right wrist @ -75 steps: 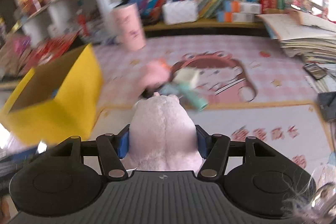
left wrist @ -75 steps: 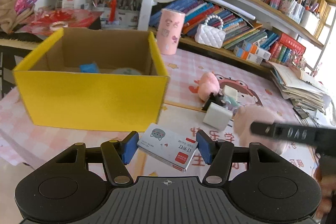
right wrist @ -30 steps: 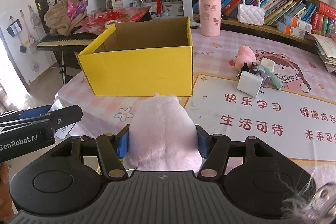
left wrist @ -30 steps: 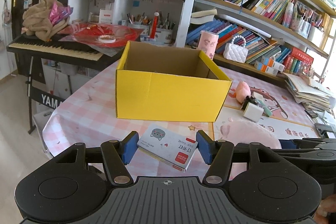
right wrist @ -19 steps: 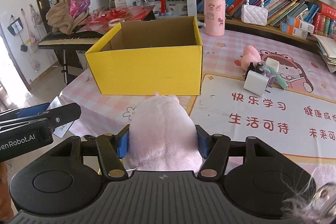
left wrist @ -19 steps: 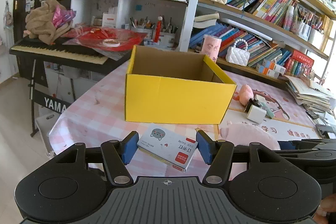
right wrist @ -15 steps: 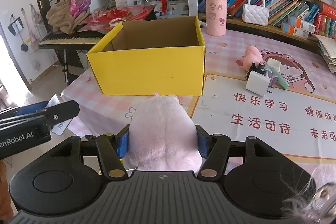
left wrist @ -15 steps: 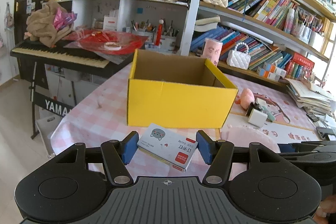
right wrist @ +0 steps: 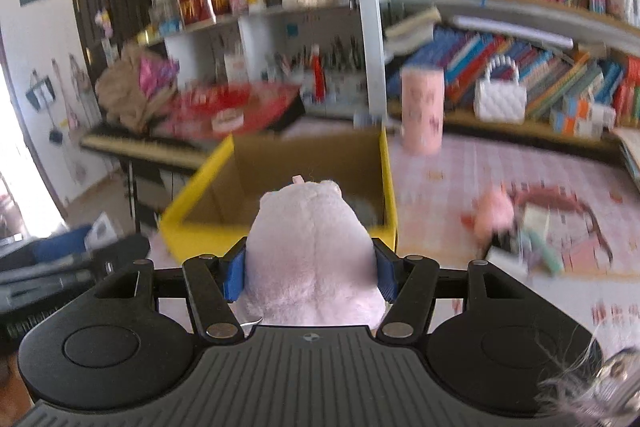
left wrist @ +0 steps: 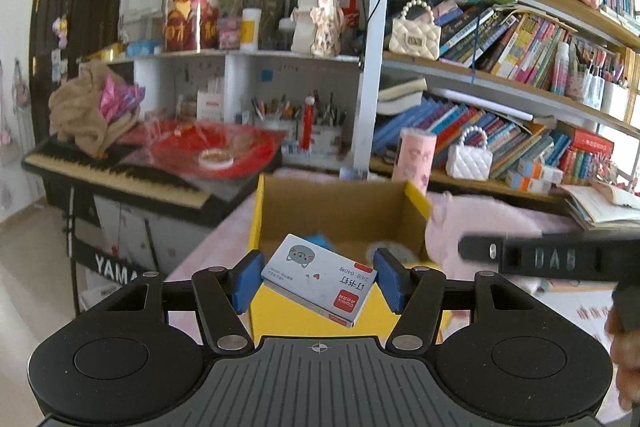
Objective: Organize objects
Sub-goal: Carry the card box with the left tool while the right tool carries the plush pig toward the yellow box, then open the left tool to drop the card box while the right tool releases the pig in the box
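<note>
Behind the worktop (right wrist: 500, 155) we see bookshelves (left wrist: 520, 39) packed with books and a keyboard piano (left wrist: 112, 175) off its left edge. On the worktop, toward its left edge, stands the yellow box (right wrist: 280, 183), open at the top, brown inside, with something blue and something grey on its floor, too blurred to name. Near the far edge, just beside the box's far right corner, a pink cup (right wrist: 423, 111) stands upright. Small items (right wrist: 528, 227) lie clustered toward the right edge, motion-blurred, so we leave them unnamed.

Our right hand-held gripper (right wrist: 310, 275) is clamped on a pink plush toy (right wrist: 312, 251), both blue pads pressed into its sides; the toy is off the worktop, in front of the box's near wall and overlapping its opening in view. Our left hand-held gripper (left wrist: 318, 283) is closed on a small white staple box (left wrist: 320, 277), tilted between the pads, likewise in front of the yellow box's near wall.
</note>
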`<act>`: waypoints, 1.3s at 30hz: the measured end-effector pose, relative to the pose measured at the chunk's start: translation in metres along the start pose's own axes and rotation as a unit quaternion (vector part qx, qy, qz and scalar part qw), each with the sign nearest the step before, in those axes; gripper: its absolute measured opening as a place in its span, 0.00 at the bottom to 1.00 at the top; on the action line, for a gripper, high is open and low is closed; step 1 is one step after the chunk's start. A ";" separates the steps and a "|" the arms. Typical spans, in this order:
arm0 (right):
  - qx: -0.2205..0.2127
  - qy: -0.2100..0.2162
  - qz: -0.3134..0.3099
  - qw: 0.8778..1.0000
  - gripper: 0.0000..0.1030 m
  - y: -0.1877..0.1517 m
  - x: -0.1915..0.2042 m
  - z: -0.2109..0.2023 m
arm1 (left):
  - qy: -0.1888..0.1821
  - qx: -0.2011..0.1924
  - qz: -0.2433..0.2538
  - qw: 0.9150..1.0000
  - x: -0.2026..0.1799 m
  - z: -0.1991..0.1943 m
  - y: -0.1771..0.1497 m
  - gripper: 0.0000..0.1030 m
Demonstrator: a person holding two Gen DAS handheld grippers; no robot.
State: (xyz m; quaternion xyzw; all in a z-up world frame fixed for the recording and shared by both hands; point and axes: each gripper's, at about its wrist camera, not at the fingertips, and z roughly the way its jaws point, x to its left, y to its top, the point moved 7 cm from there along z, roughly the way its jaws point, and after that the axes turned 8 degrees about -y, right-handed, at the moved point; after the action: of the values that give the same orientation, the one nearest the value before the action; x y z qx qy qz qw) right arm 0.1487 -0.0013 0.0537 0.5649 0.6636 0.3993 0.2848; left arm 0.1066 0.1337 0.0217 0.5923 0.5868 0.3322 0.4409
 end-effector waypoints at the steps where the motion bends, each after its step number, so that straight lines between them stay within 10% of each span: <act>1: -0.011 0.001 0.001 1.000 0.57 0.011 -0.002 0.005 | 0.001 -0.002 0.003 1.000 -0.001 0.007 0.004 0.57; 11: -0.030 0.019 -0.018 0.999 0.57 0.066 -0.013 0.079 | 0.017 0.010 0.016 1.000 -0.012 0.078 0.019 0.57; 22: 0.055 0.072 -0.092 0.992 0.57 0.049 0.015 0.175 | 0.040 0.107 0.007 0.993 -0.006 0.140 -0.014 0.58; 33: 0.125 0.117 -0.179 0.969 0.58 0.023 0.052 0.211 | 0.047 0.119 -0.007 0.992 -0.005 0.142 -0.021 0.58; 39: 0.145 0.130 -0.179 0.964 0.77 0.024 0.055 0.214 | 0.061 0.113 -0.005 0.992 -0.005 0.142 -0.020 0.66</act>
State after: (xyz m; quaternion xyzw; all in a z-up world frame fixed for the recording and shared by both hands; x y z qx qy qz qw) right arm 0.3275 0.0978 -0.0327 0.4155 0.8360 0.3114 0.1774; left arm 0.2273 0.1082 -0.0513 0.6143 0.6491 0.2969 0.3365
